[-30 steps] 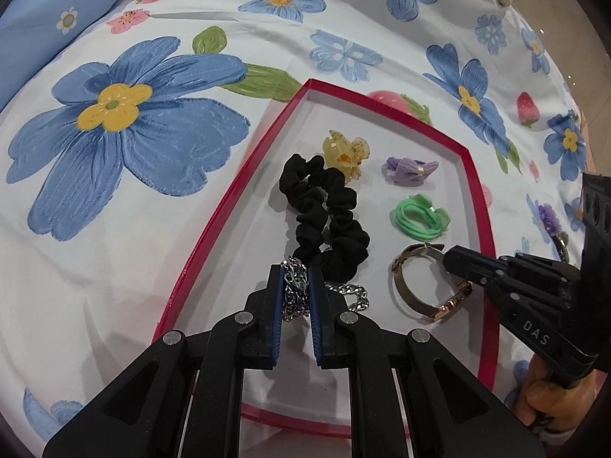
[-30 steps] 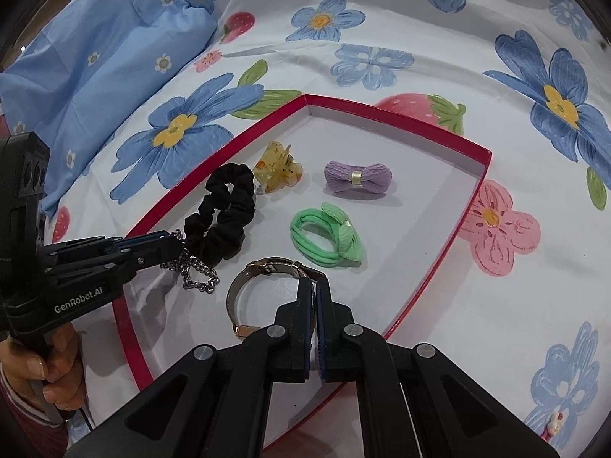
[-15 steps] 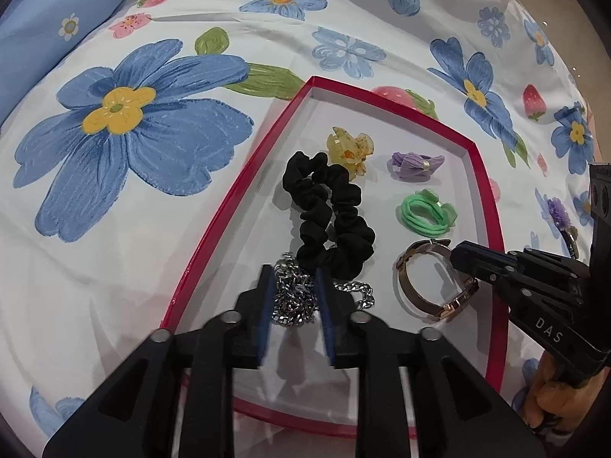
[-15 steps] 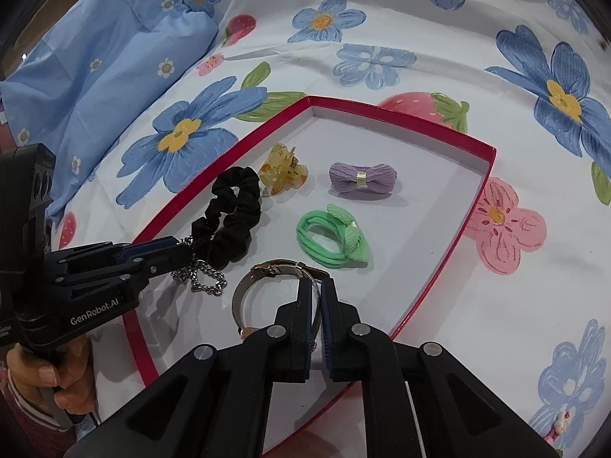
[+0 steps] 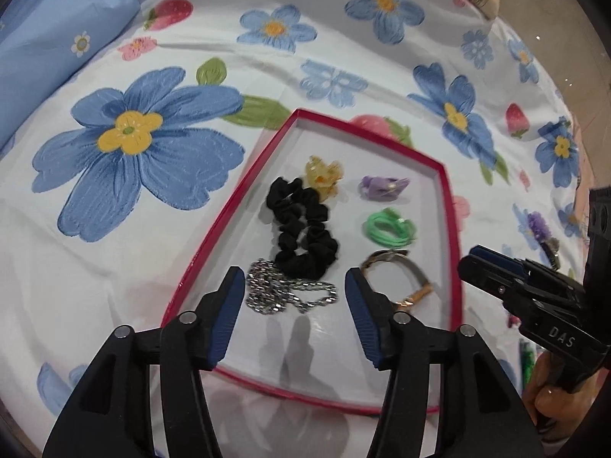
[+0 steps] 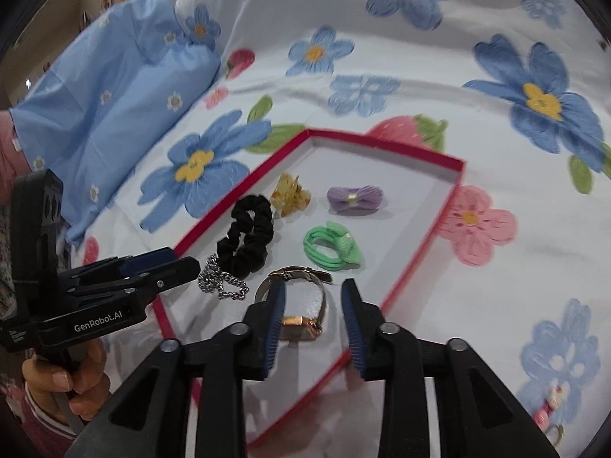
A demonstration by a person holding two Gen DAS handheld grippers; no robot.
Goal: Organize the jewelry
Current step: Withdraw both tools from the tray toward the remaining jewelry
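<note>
Chain (image 5: 284,292) lying in red tray (image 5: 214,236), between opening left hand-held gripper (image 5: 294,297) jaws, unpinched | watch (image 6: 301,305) likewise under opening right hand-held gripper (image 6: 311,313)

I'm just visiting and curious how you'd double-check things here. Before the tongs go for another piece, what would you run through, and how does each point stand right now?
1. Left tongs let go of the silver chain: ok, jaws opening, chain lying in the red tray.
2. Right tongs free of the watch: ok, jaws opening, pads clear of it, though it sits between them.
3. Black scrunchie, yellow claw clip, purple bow and green hair tie inside the tray: ok.
4. Pieces kept apart: not ok, chain touches the scrunchie.
5. Everything collected: not ok, a purple flower piece lies on the bedsheet.
</note>
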